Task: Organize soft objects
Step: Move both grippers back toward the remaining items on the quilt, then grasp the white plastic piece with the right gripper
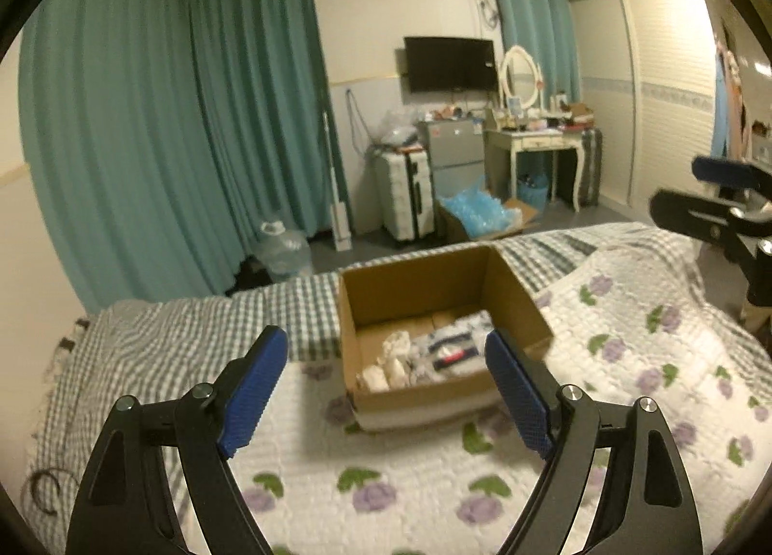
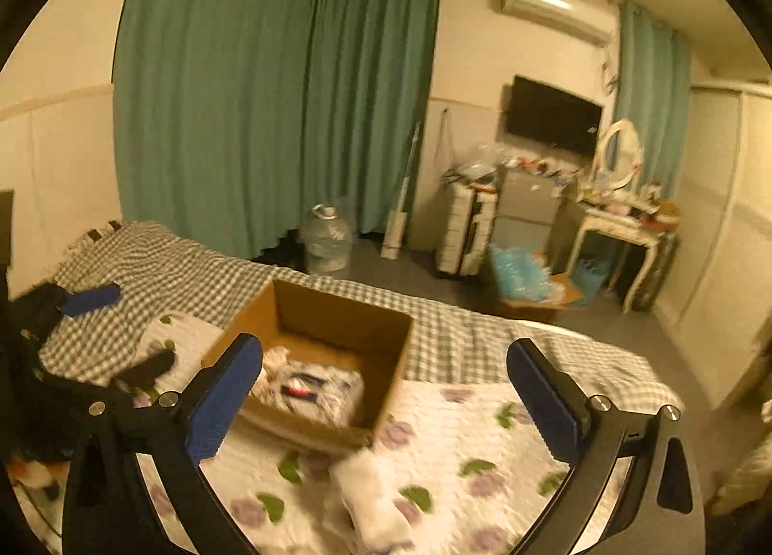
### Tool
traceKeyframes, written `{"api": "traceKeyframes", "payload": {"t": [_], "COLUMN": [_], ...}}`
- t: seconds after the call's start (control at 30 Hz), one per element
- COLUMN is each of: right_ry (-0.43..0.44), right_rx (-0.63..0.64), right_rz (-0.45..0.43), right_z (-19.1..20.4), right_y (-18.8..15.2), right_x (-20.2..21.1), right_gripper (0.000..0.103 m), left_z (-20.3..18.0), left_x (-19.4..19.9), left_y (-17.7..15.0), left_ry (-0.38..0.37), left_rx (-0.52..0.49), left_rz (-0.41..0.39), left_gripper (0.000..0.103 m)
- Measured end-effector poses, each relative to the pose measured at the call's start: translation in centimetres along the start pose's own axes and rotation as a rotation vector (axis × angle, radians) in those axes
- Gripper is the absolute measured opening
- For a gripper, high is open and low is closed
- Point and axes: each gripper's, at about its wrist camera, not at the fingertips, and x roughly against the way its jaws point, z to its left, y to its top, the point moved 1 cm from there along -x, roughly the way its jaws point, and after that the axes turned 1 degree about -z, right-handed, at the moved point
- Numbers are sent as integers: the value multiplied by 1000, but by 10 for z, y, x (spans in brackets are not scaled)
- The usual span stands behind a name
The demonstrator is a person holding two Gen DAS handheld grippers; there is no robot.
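Bedroom with teal curtains (image 1: 169,120), a wall television (image 1: 451,64) and a dressing table (image 1: 535,140) beyond the bed (image 1: 193,328). Checked sheet along the far edge of the bed; a white quilt printed with purple flowers (image 1: 651,338) covers the near side. An open cardboard box (image 1: 415,284) stands about mid-bed, where sheet meets quilt, and already holds folded soft items: a white bundle (image 1: 393,357) and a dark-striped cloth (image 1: 448,347). In the right wrist view a blurred white soft piece (image 2: 376,497) lies on the quilt near the bed's near edge, just in front of the box (image 2: 337,313). Left gripper (image 1: 386,386) and right gripper (image 2: 386,405): jaws spread wide, nothing held. The white piece is judged light, limp and unbreakable; pinching a thick fold near its middle should keep loose ends from trailing or dragging the quilt.
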Motion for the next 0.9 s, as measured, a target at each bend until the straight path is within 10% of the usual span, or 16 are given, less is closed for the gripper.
{"api": "traceKeyframes", "payload": {"t": [0.23, 0.63, 0.9], "right_ry": [65, 121, 83], "right_rx": [-15, -291, -279], "right_rz": [90, 387, 483], "right_z": [14, 44, 56], "right_y": [-66, -223, -240], "right_x": [28, -57, -102], "right_gripper": [102, 102, 97], "left_z": [4, 3, 4], "left_x": [18, -47, -60], "left_y": [-49, -158, -167], "left_ry": [-19, 37, 2], "left_rx": [50, 52, 45], "left_rz": [26, 201, 241], "left_gripper": [85, 85, 85]}}
